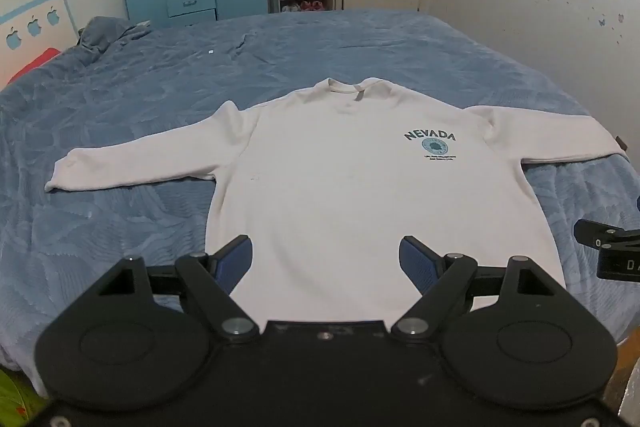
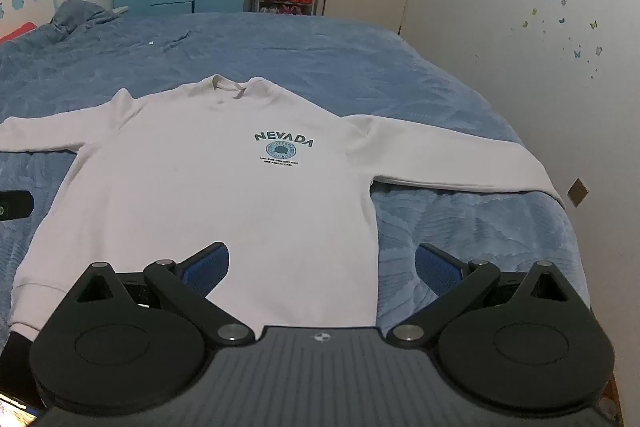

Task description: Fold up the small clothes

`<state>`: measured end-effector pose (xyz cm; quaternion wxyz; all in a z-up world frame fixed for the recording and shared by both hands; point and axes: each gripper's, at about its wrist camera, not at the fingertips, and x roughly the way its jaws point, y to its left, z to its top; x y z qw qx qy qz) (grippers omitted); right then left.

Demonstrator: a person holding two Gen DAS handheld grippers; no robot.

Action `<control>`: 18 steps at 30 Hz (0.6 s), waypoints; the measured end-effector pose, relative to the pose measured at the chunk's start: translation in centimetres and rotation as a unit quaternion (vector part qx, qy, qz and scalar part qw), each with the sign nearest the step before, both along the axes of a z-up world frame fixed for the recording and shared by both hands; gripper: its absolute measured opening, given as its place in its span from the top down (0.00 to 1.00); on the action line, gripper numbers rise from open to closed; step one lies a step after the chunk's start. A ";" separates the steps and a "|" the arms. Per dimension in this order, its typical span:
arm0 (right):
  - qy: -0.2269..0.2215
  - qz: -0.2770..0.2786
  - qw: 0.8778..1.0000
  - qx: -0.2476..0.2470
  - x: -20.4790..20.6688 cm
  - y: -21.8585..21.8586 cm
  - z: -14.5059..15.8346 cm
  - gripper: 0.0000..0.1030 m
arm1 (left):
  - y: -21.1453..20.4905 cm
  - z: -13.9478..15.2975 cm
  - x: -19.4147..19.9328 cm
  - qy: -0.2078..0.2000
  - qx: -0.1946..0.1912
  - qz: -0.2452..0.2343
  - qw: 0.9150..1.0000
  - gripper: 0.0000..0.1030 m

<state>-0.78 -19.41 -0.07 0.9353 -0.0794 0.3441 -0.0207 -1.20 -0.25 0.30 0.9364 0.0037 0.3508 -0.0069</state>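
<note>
Looking along left wrist view: white sweatshirt [image 1: 360, 195] lies flat, front up, on blue bedspread [image 1: 160, 87], sleeves spread. Left gripper [image 1: 326, 263] hovers above hem, jaws wide apart, empty.

Right wrist view: right gripper [image 2: 322, 267] over hem's right corner, jaws apart, empty. Best start probably: pinch sleeve cuff [image 2: 536, 179], fold inward, keep body smooth.

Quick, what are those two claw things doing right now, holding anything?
Left gripper: open, holding nothing, above the white sweatshirt.
Right gripper: open, holding nothing.
</note>
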 end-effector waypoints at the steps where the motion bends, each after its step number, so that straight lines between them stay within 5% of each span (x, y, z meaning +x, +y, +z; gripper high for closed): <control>1: 0.000 0.000 1.000 -0.001 0.0 0.1 0.0 0.00 | 0.0 -0.1 -0.1 0.001 0.001 0.000 1.000 0.20; 18: 0.004 0.003 1.000 -0.012 -0.1 0.8 0.0 0.00 | 0.0 0.4 0.0 0.005 0.003 -0.001 1.000 0.20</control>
